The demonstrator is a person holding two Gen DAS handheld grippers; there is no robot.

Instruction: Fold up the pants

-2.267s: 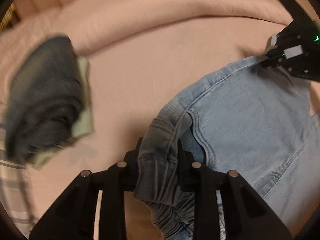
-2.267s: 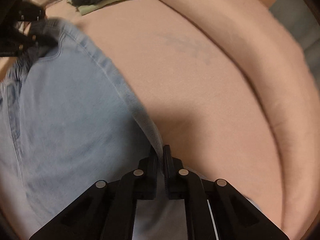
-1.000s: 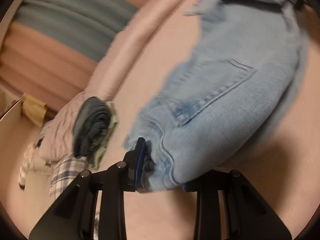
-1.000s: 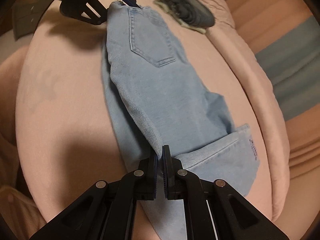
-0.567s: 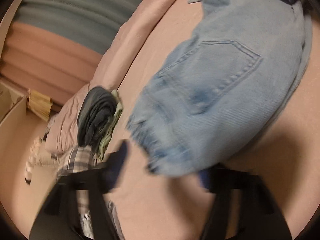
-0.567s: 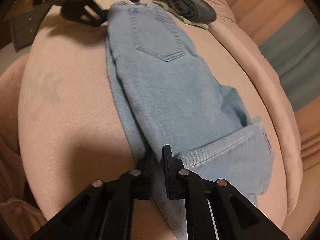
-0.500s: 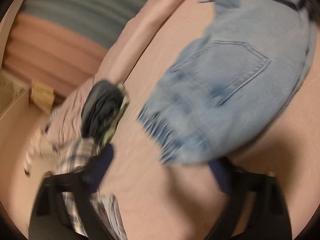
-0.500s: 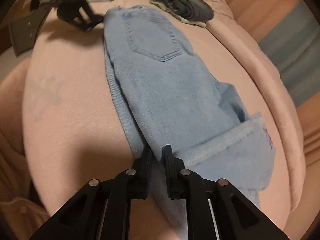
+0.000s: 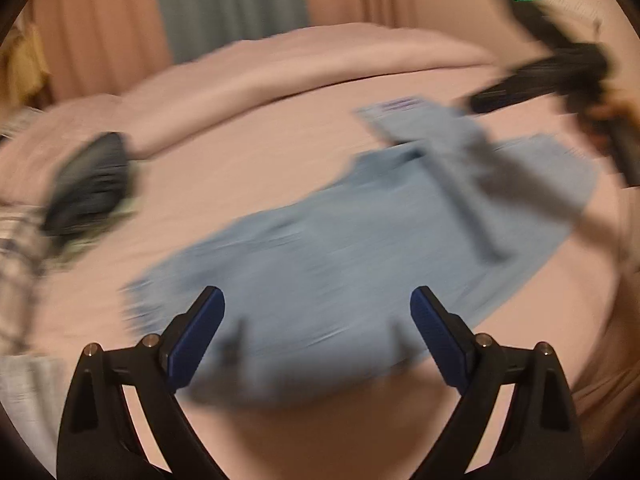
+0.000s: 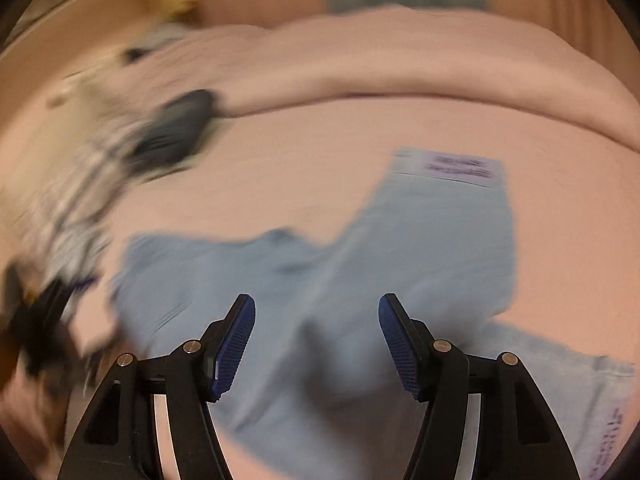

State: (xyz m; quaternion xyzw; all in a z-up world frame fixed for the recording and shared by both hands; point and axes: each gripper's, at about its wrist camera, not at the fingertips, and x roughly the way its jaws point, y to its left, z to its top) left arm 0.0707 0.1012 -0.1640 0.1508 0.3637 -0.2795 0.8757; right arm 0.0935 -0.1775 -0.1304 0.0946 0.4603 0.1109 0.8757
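Observation:
Light blue jeans (image 9: pixel 360 240) lie on the pink bed, folded lengthwise, with a turned-up cuff at the far right. They also show in the right wrist view (image 10: pixel 400 248). My left gripper (image 9: pixel 316 320) is open and empty, just above the near waist end. My right gripper (image 10: pixel 316 328) is open and empty over the middle of the jeans. The right gripper also shows blurred in the left wrist view (image 9: pixel 560 72), at the far right. Both views are motion-blurred.
A dark folded garment (image 9: pixel 92 184) on a pale green one lies at the left, also in the right wrist view (image 10: pixel 176 132). Plaid fabric (image 9: pixel 16 240) lies beside it. A rolled pink duvet (image 9: pixel 280 72) runs along the back, curtains behind.
Both grippers have let go of the jeans and opened wide. The jeans now lie flat on the bed. Both cameras have swung round to face the back of the bed.

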